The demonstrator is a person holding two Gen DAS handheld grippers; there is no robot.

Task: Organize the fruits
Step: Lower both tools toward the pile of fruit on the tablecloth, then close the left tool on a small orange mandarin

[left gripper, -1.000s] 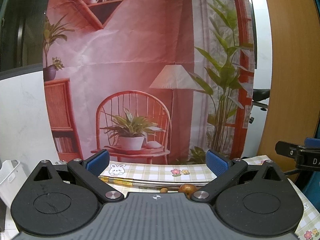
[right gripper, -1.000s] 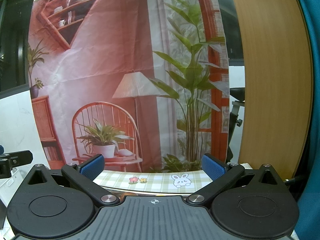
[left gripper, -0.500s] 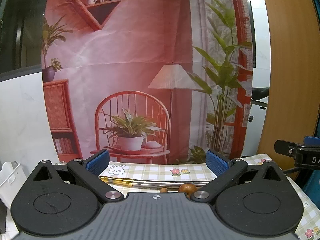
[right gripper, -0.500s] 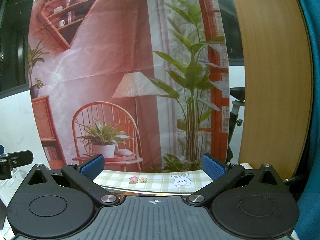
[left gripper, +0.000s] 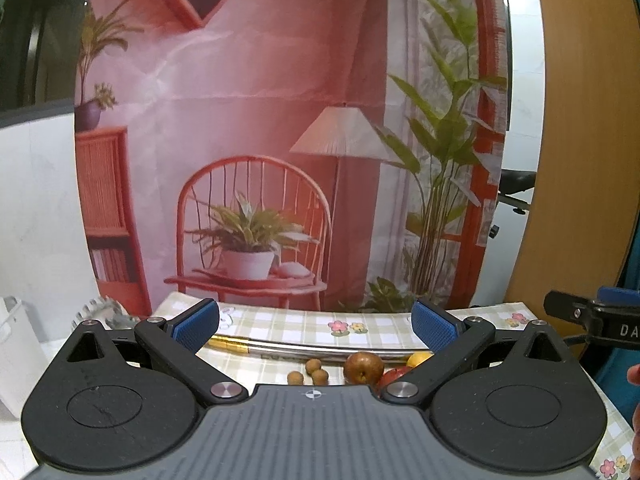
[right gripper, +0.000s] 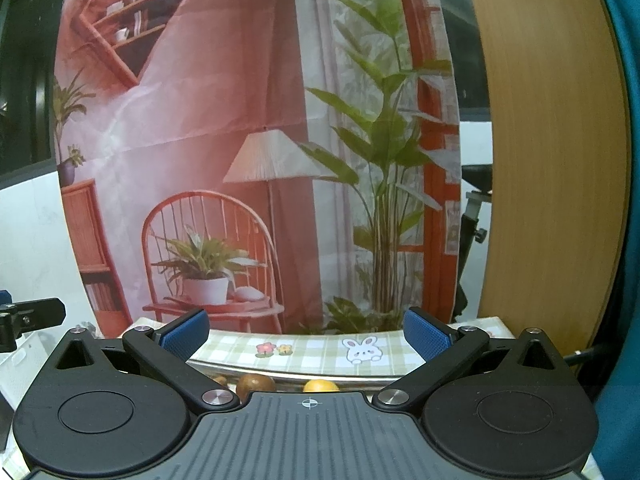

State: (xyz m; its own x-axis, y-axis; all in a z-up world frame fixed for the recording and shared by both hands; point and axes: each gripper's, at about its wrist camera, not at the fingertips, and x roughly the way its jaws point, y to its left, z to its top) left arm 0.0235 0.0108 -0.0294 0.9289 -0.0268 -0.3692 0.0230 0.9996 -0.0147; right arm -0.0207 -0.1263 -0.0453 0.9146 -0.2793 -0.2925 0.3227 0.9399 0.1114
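Left gripper: jaws held wide apart, empty, raised above the checked cloth, judged staged for approach. Right gripper: likewise spread, empty. Fruits: clustered at 6 o'clock, against a metal rim.

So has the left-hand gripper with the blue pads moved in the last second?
Yes. The left gripper has tipped downward: more checked tablecloth and small brown fruits now show.
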